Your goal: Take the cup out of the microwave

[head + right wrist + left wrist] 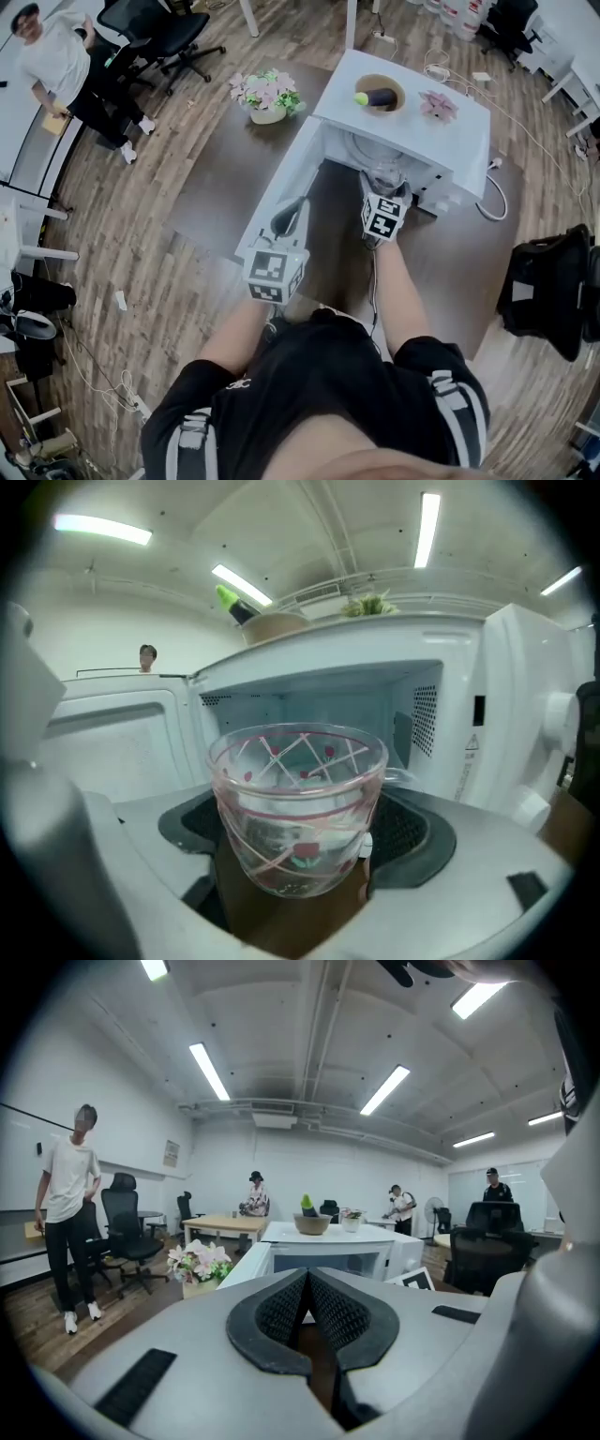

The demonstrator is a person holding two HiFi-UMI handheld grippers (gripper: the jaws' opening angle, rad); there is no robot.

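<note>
A clear glass cup (298,808), crossed with thin pink lines and dotted with small red sprigs, was pictured upright between the jaws of the right gripper (298,850), which were closed against its rounded lower walls. The cup was held at the mouth of the white microwave (487,724), with the pale cavity directly beyond it on the far side, so the way out was judged to lie straight back toward the near side, with the cup's vertical axis kept plumb. Whether its base rested on the oven floor could not be told. What looked like a glass handle was seen at its right. The glass was judged smooth and liable to slip against the ribbed black pads (412,832). The microwave door (281,197) was swung open to the left, and beside its near edge the left gripper (281,246) was held empty, its jaws pressed together. The right gripper was plainly the nearer to the cup.
</note>
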